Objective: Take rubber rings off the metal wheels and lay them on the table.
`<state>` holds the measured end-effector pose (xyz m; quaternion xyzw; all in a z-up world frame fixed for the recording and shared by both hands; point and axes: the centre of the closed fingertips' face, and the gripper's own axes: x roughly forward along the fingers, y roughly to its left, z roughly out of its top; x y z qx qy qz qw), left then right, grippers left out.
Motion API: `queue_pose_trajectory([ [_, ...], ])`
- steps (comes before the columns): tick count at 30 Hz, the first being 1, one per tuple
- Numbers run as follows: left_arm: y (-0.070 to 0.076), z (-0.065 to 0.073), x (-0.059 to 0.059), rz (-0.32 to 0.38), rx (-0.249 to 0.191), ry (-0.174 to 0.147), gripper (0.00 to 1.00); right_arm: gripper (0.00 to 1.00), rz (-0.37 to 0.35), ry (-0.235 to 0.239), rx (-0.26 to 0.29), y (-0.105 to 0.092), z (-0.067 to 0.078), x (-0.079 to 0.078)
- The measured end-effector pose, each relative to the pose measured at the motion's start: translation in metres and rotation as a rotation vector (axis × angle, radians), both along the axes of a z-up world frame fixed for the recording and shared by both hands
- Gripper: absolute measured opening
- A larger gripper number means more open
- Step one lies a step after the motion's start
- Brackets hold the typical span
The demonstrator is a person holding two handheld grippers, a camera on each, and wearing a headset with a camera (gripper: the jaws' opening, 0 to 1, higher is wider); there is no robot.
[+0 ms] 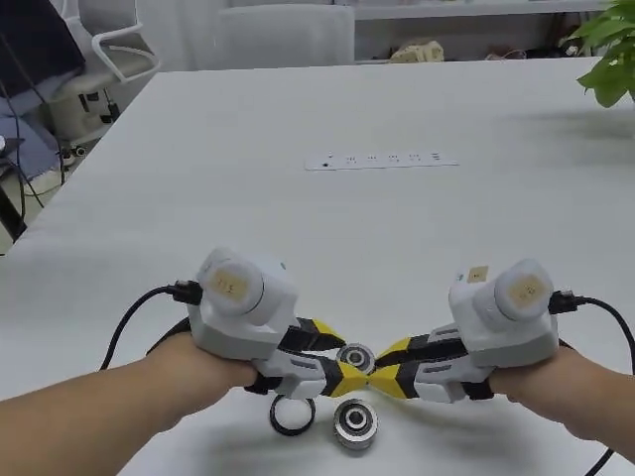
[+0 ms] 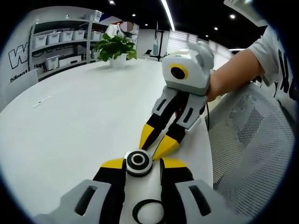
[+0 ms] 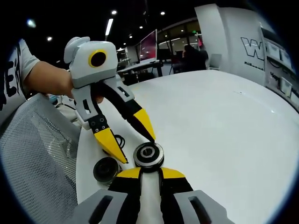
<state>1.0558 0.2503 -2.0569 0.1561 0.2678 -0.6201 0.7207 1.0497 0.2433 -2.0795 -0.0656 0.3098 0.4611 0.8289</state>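
A small metal wheel (image 1: 355, 357) with a dark rubber ring around it sits between the two grippers' tips near the table's front edge. My left gripper (image 1: 349, 355) has its yellow-tipped jaws on either side of this wheel (image 2: 138, 162). Opposite it, my right gripper (image 1: 378, 373) has its jaws nearly together, pinching the wheel's rim (image 3: 148, 155). A second metal wheel (image 1: 355, 421) lies on the table just in front, seen again as the second wheel (image 3: 106, 169). A loose black rubber ring (image 1: 293, 415) lies flat beside it, below my left jaws as the loose ring (image 2: 149, 211).
The white table (image 1: 298, 198) stretches far ahead, with a flush socket strip (image 1: 382, 159) in its middle. A green plant (image 1: 607, 59) stands at the back right and chairs (image 1: 109, 59) at the back left. A mesh chair (image 2: 252, 140) is behind the front edge.
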Motion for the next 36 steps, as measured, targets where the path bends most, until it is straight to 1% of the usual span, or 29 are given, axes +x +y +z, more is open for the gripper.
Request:
queue_pose_trajectory([
  [4,-0.0013,-0.0013,-0.0016,-0.009,0.0,0.001,0.18,0.11,-0.003,-0.001,0.004,-0.0003,-0.0003,0.0004],
  [7,-0.0014,-0.0018,0.0022,0.006,0.003,-0.013,0.14,0.1,-0.003,-0.005,0.003,-0.0002,-0.0003,0.0003],
  [9,-0.0016,-0.0023,0.0036,0.009,0.001,-0.017,0.12,0.1,-0.005,-0.004,0.005,-0.0001,0.0001,0.0001],
  [11,-0.0012,-0.0025,0.0057,0.013,0.002,-0.033,0.09,0.1,-0.005,-0.006,0.007,-0.0002,0.0001,0.0002],
  [14,-0.0012,-0.003,0.005,0.002,0.009,-0.065,0.09,0.1,-0.002,-0.011,0.004,-0.0001,0.0001,0.0004],
  [16,-0.0022,-0.0039,0.0032,-0.025,0.029,-0.109,0.1,0.1,0.002,-0.018,-0.001,-0.0003,-0.0004,0.0005],
  [17,-0.0026,-0.0043,0.0023,-0.03,0.034,-0.118,0.1,0.1,0.006,-0.023,-0.004,-0.0003,-0.0005,0.0005],
  [19,-0.0036,-0.0043,0.0043,-0.011,0.034,-0.103,0.1,0.1,0.006,-0.022,-0.004,-0.0002,-0.0004,0.0003],
  [22,-0.003,-0.0044,0.005,-0.01,0.036,-0.107,0.1,0.08,0.001,-0.016,-0.002,-0.0008,-0.0004,0.0005],
  [24,-0.0029,-0.0044,0.0051,-0.009,0.037,-0.106,0.1,0.05,0.0,-0.014,-0.004,-0.0016,-0.0004,0.0001],
  [28,-0.003,-0.004,0.0069,0.003,0.038,-0.118,0.07,0.04,-0.007,-0.007,-0.001,-0.0019,0.0001,0.0004],
  [29,-0.0035,-0.0029,0.0076,-0.006,0.034,-0.14,0.07,0.04,-0.008,-0.007,-0.001,-0.0018,-0.0001,0.0006],
  [30,-0.0018,-0.0029,0.007,-0.003,0.039,-0.137,0.07,0.04,-0.009,-0.007,-0.002,-0.0019,0.0,0.0005],
  [32,-0.0024,-0.0031,0.0076,0.0,0.041,-0.134,0.07,0.0,-0.016,-0.012,-0.018,-0.0036,-0.001,0.0014],
  [33,-0.0026,-0.0033,0.0076,-0.001,0.044,-0.137,0.07,0.0,-0.013,-0.01,-0.01,-0.0024,-0.0007,0.0016],
  [34,-0.0025,-0.0036,0.0075,-0.002,0.045,-0.139,0.07,0.0,-0.021,-0.004,-0.006,-0.0029,-0.0005,0.0024],
  [36,-0.0026,-0.0034,0.0071,-0.001,0.047,-0.14,0.07,0.0,-0.057,0.035,0.027,-0.0037,-0.0006,0.0029],
])
